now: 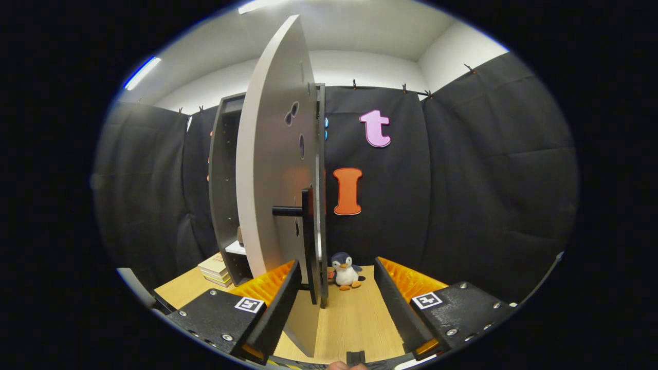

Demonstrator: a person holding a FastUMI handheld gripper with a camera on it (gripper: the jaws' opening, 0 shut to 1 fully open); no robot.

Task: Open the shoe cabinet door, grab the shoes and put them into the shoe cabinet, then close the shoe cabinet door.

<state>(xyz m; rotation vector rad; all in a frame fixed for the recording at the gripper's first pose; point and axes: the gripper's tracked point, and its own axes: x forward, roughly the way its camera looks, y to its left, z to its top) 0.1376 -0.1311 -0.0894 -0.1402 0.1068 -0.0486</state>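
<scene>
Gripper (336, 303) spread wide, holding nothing; 2 fingers over light wood tabletop (354, 324). Tall white shoe cabinet door (270, 190) swung open, seen nearly edge-on, bottom edge reaching in btwn fingers, close to left finger, contact unclear. Black bar handle (307, 241) on door w/ short black post. Dark-framed shoe cabinet (226, 190) behind door; small object on inner shelf, poss. shoe, too hidden to tell. Stack of books (216, 271) beside cabinet base. Small plush penguin (345, 271) beyond fingers, against black cloth.
</scene>
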